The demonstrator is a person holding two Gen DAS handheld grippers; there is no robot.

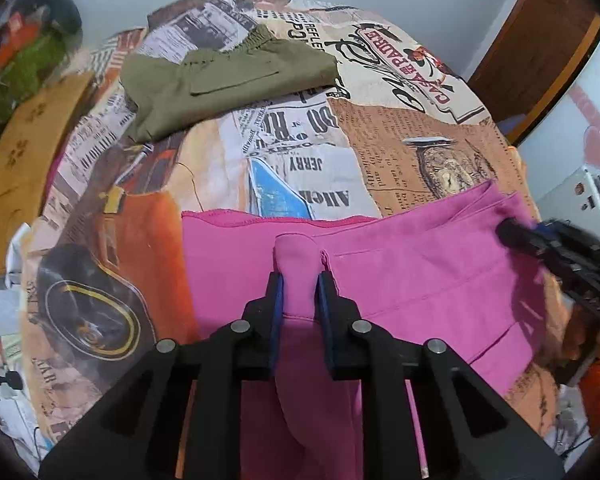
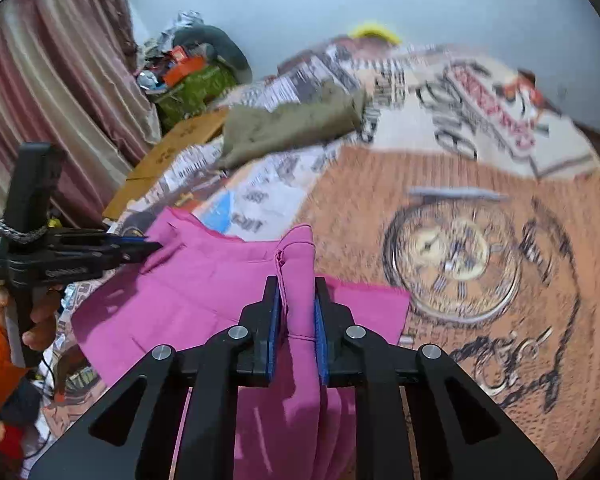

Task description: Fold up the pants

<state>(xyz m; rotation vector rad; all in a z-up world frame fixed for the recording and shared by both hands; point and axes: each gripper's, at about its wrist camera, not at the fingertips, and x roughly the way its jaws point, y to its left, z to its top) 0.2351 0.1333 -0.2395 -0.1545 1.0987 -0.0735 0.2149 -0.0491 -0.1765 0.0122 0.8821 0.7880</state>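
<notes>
Pink pants [image 1: 400,280] are spread on the printed bedspread [image 1: 308,168], a bunched fold pinched in each near-closed gripper, left gripper [image 1: 300,280] and right gripper [image 2: 298,284]; fabric is judged soft, light, limp, best gripped at edge folds.

L claw [image 1: 299,280] pinching pink pants [image 1: 420,272] fold, R claw [image 1: 512,232] at edge, olive pants [image 1: 220,84] behind

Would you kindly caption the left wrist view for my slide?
Left gripper pinches a fold of pink pants on a printed bedspread; folded green pants lie beyond.
</notes>
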